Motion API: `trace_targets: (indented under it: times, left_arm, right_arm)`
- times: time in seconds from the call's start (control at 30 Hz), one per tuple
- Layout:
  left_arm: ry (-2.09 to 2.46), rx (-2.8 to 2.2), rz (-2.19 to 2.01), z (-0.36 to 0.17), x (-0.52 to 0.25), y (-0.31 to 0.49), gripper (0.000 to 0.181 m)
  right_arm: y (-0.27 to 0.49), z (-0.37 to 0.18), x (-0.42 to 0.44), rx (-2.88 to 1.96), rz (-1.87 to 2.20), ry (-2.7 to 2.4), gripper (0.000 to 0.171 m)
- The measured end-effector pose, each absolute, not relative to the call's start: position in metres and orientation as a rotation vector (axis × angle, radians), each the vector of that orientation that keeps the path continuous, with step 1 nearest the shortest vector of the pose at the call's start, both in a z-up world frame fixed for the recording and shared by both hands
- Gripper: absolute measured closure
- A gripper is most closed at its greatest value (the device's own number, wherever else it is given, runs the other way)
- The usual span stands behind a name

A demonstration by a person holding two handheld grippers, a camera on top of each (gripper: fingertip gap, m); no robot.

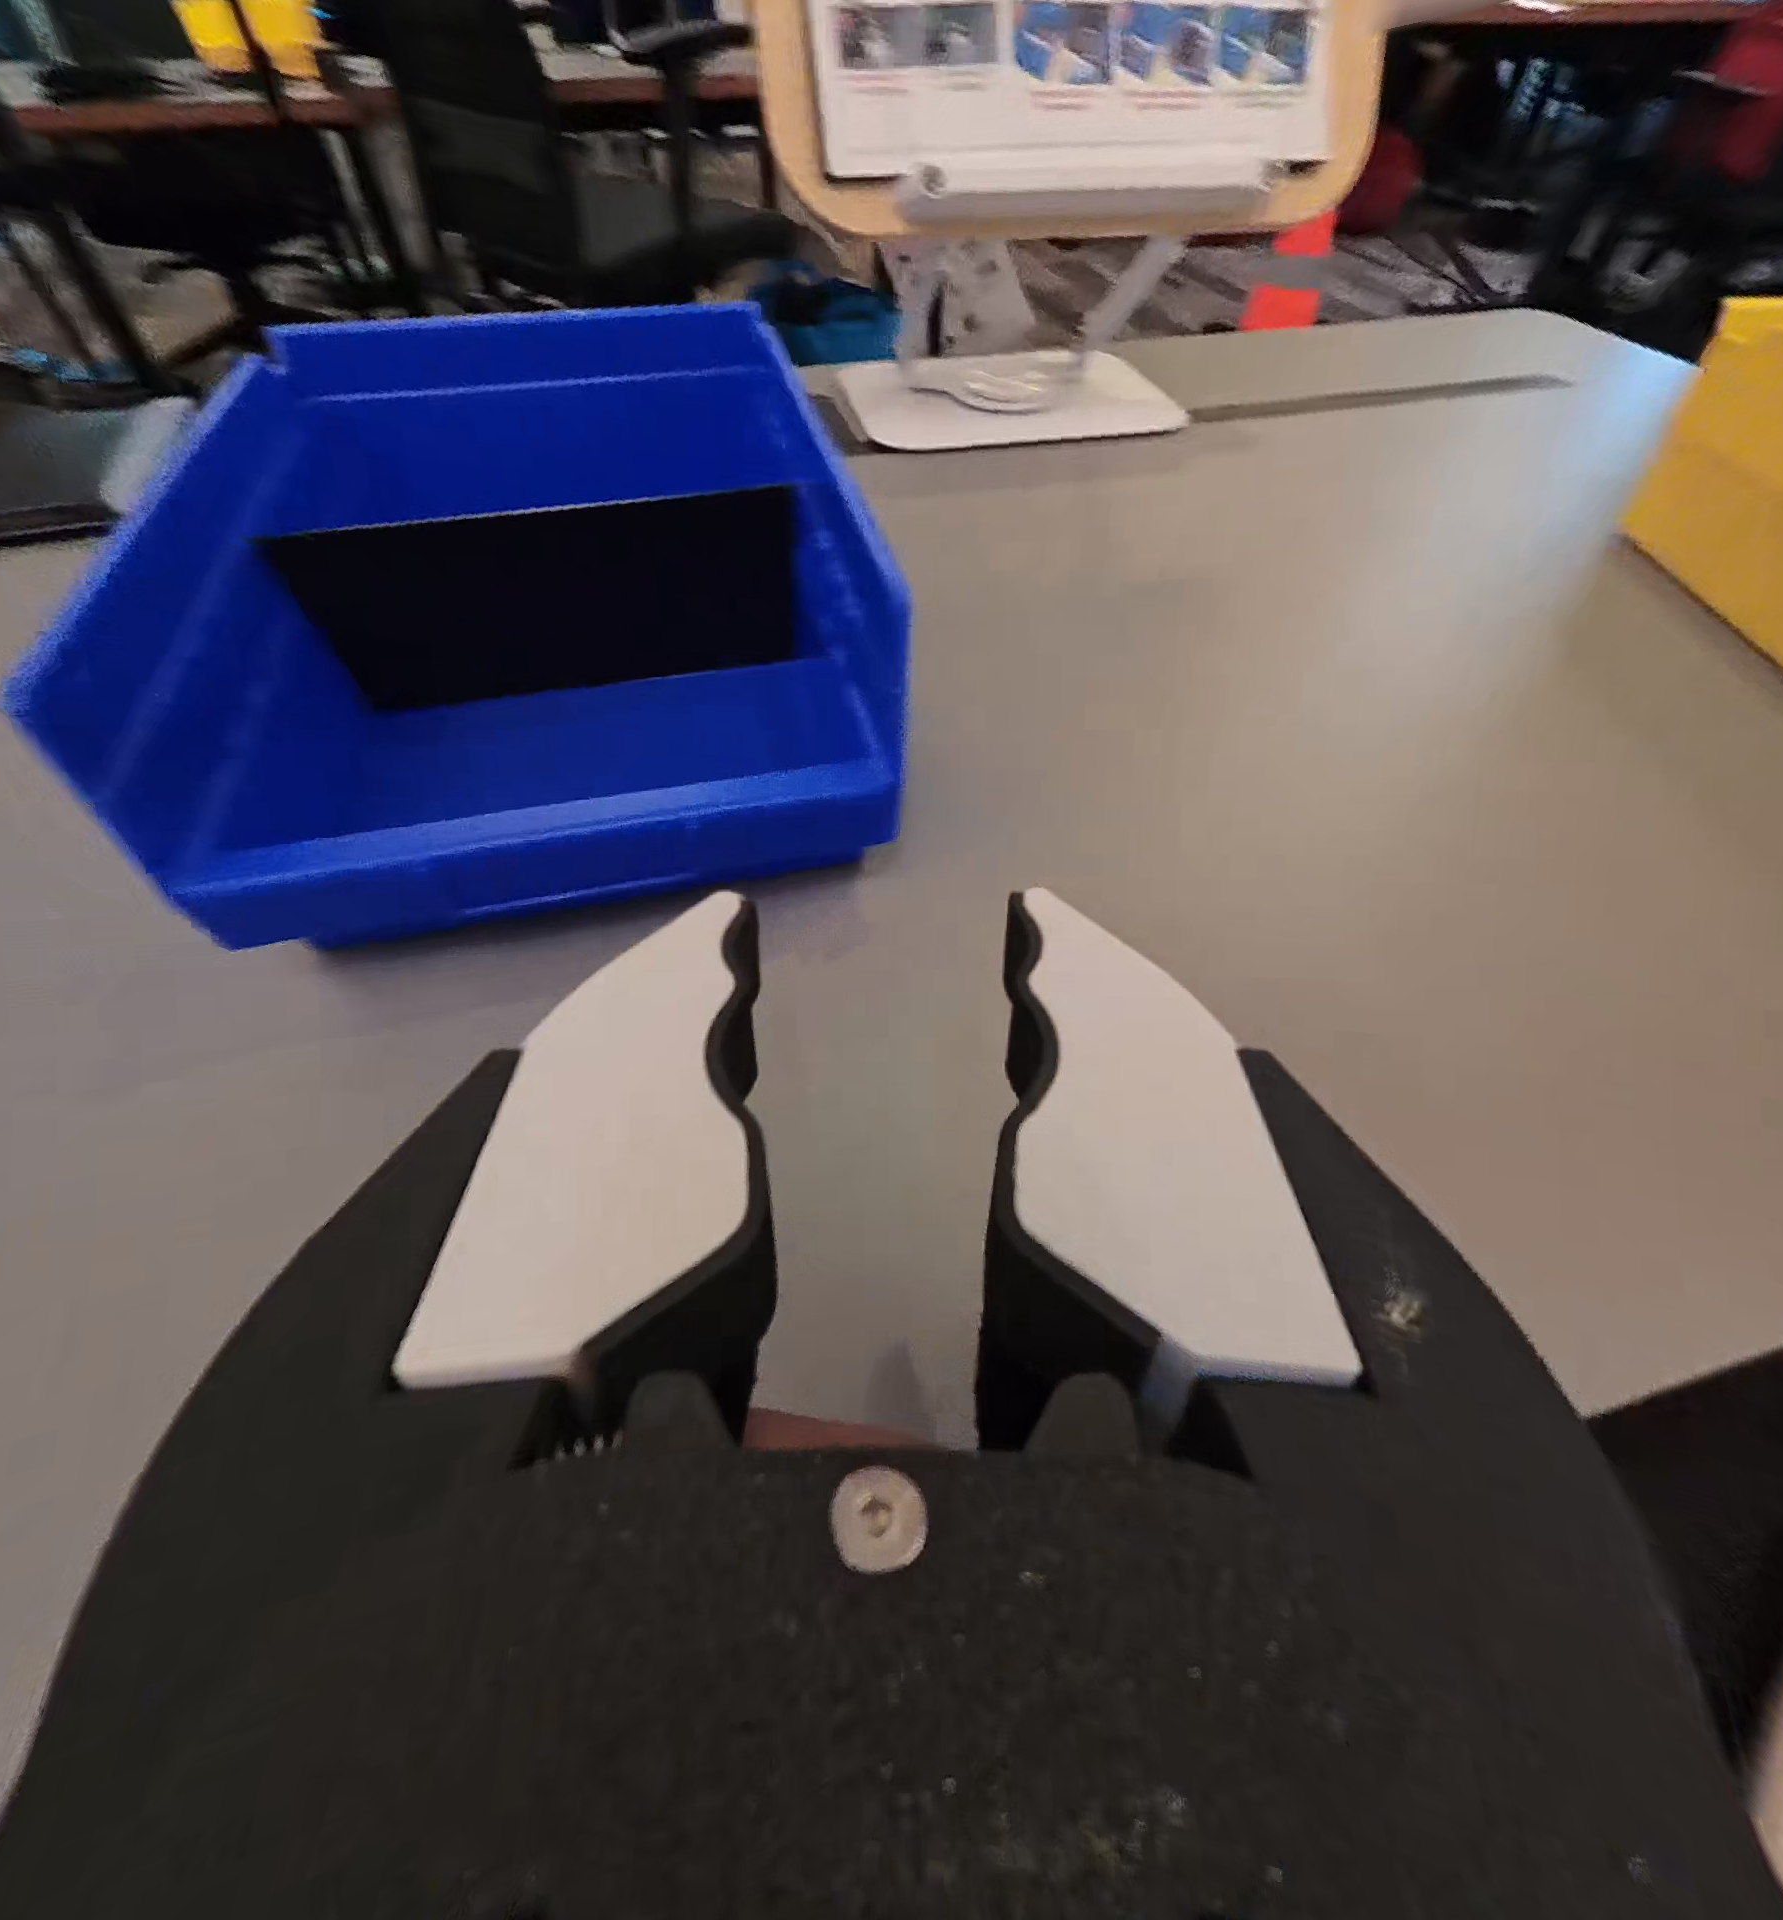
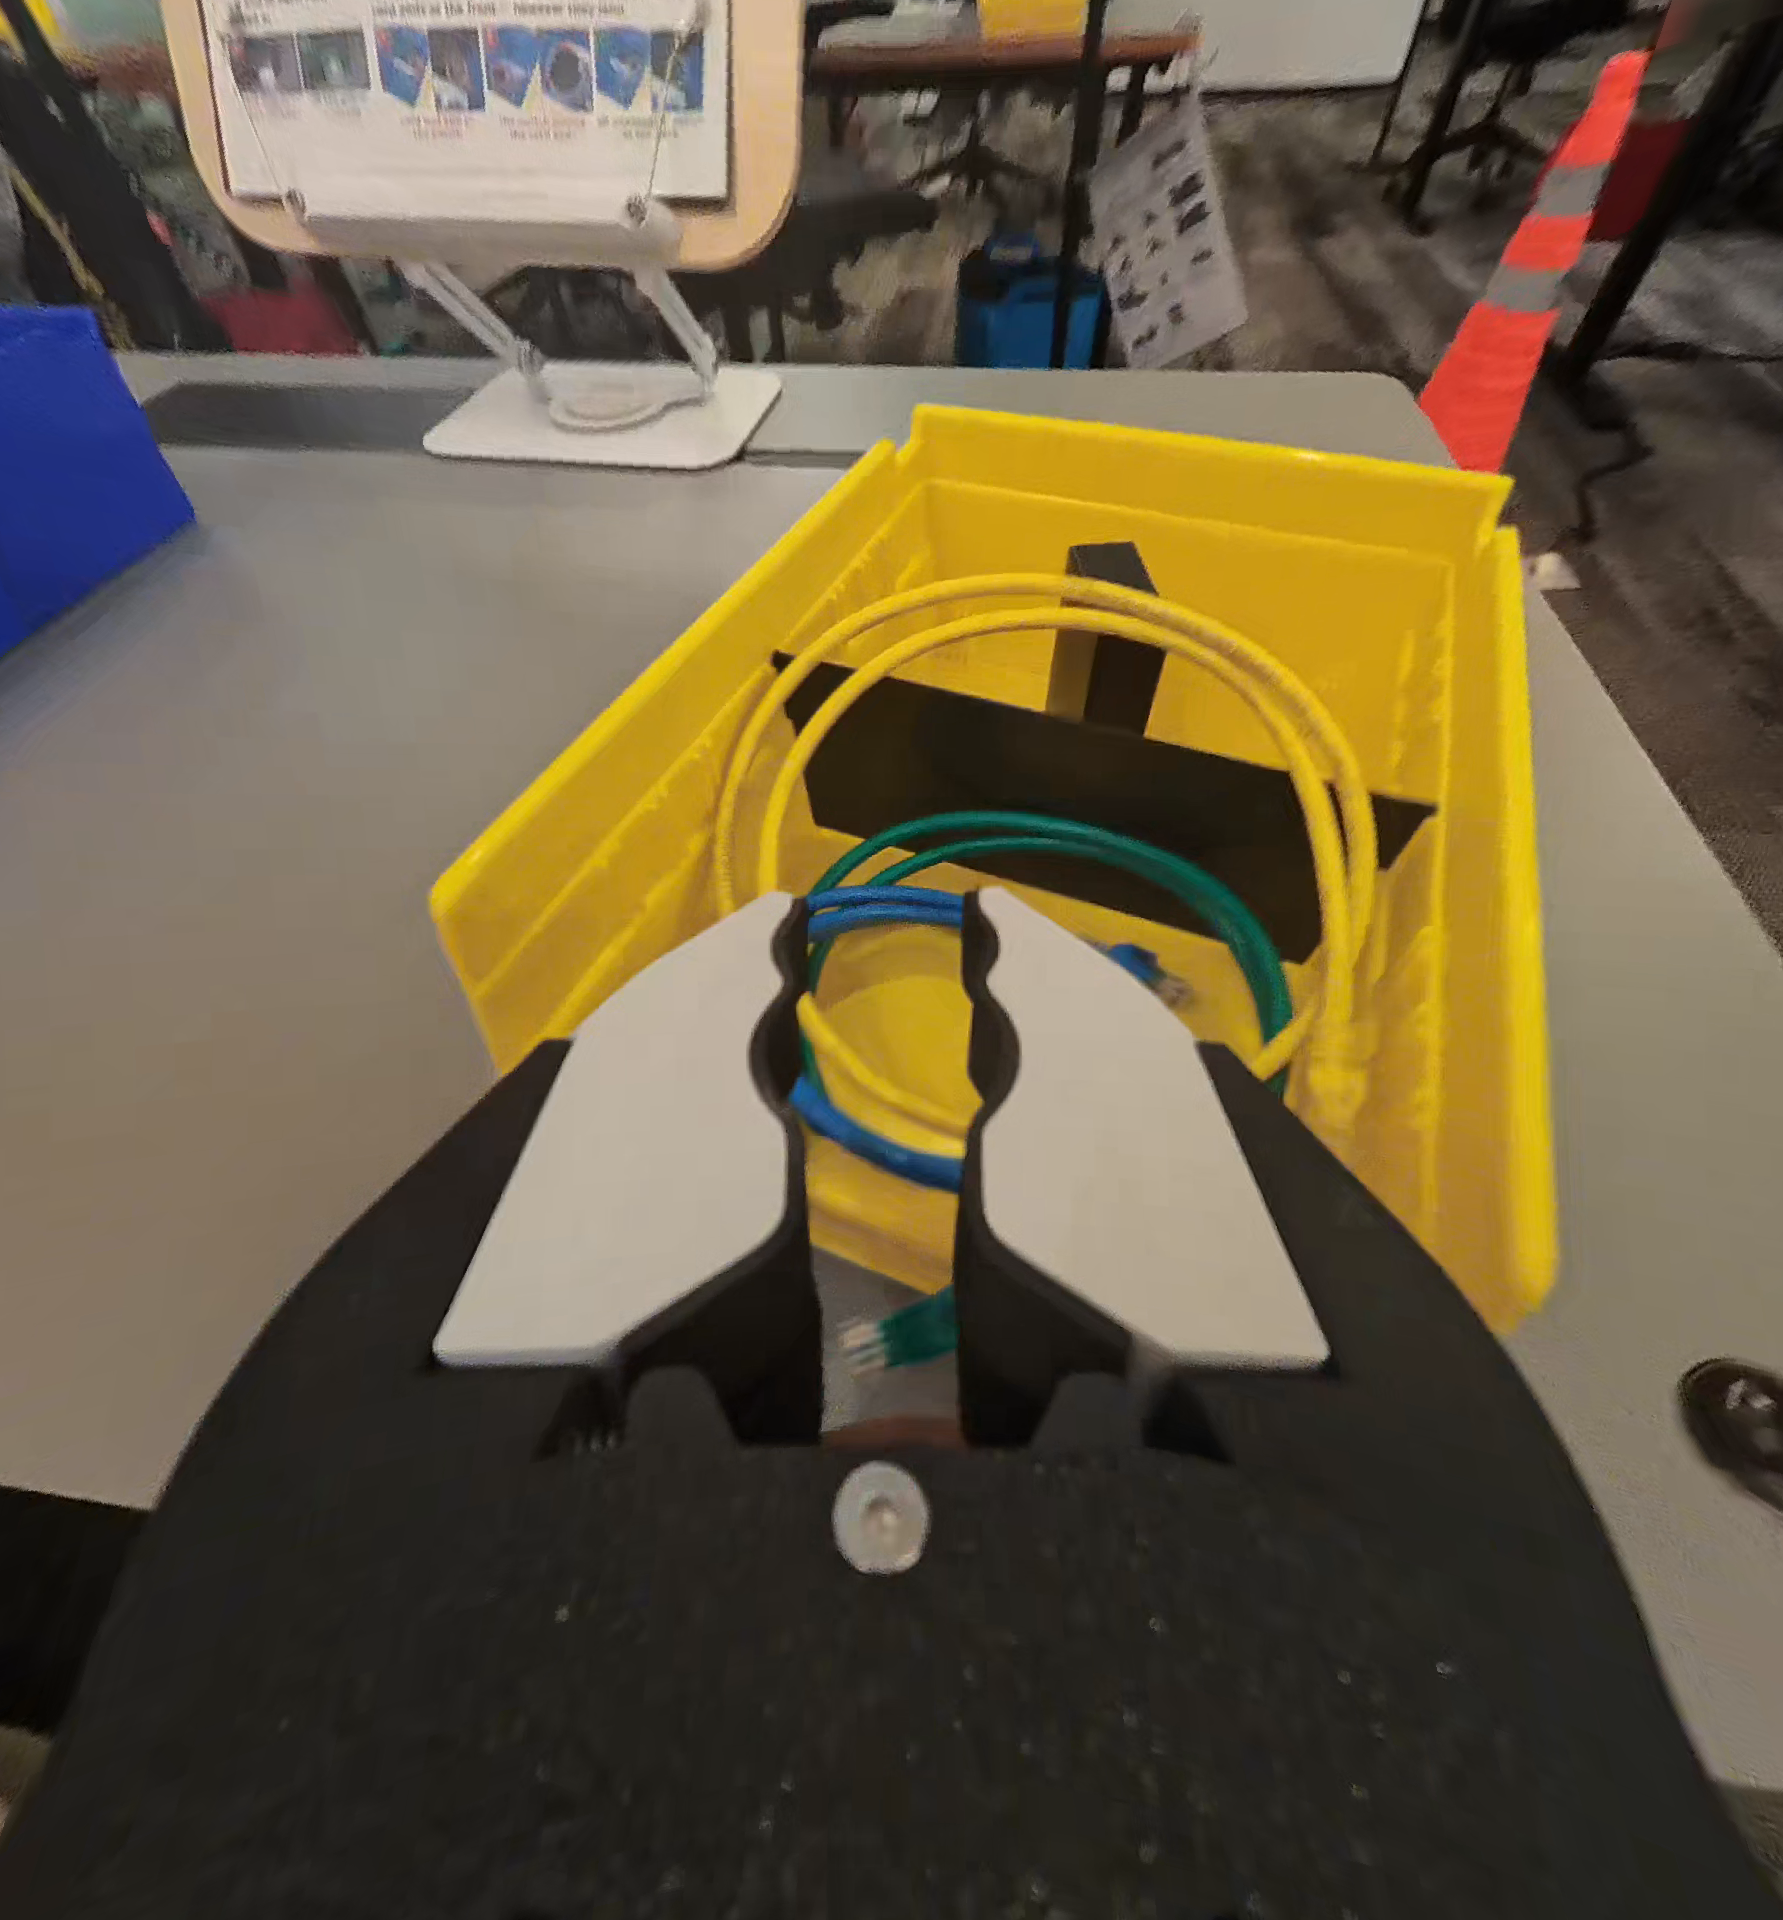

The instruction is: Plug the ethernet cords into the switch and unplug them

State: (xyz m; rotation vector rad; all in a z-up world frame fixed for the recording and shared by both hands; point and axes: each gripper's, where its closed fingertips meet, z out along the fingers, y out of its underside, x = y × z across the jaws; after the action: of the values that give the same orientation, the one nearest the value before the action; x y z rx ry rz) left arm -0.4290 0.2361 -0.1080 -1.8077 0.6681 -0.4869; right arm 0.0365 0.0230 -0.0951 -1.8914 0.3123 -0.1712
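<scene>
Green plug end [image 2: 908,1335] of a thin green ethernet cord, lying on the grey tabletop [image 2: 295,831] low between the right gripper [image 2: 882,909] fingers, nearest its base; untouched, as far as the view shows. Coiled blue ethernet cord [image 2: 871,1143], green loop and larger yellow ethernet cord [image 2: 1074,608] sit just ahead inside the yellow plastic bin [image 2: 1489,935], probably stored there for picking. Black divider panel [image 2: 1105,790] stands behind the coils. Right gripper: jaws narrowly parted, gripping nothing, poised over the bin's front lip. Left gripper [image 1: 882,914]: jaws moderately parted, empty, above bare table; blue plastic bin [image 1: 513,831] ahead and to its left. Switch: not visible in either view. White stand [image 2: 606,416] with printed sheet beyond both.
</scene>
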Motion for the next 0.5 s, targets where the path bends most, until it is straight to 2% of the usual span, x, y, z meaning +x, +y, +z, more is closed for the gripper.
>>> trace_targets:
  times: [0.13,0.23,0.33,0.5]
  left_arm:
    - [0.582,-1.818,-0.368,-0.11,-0.454,0.25,0.135]
    - [0.574,-1.824,-0.315,-0.113,-0.457,0.251,0.136]
    - [0.562,-1.861,-0.369,-0.117,-0.451,0.244,0.138]
    - [0.594,-1.861,-0.375,-0.12,-0.446,0.236,0.138]
  right_arm:
    - [0.016,-0.111,0.016,-1.832,-0.246,0.307,0.142]
    - [0.018,-0.108,0.003,-1.85,-0.28,0.241,0.131]
    - [0.017,-0.102,0.007,-1.817,-0.414,0.182,0.133]
    - [0.018,-0.107,0.0,-1.817,-0.345,0.192,0.133]
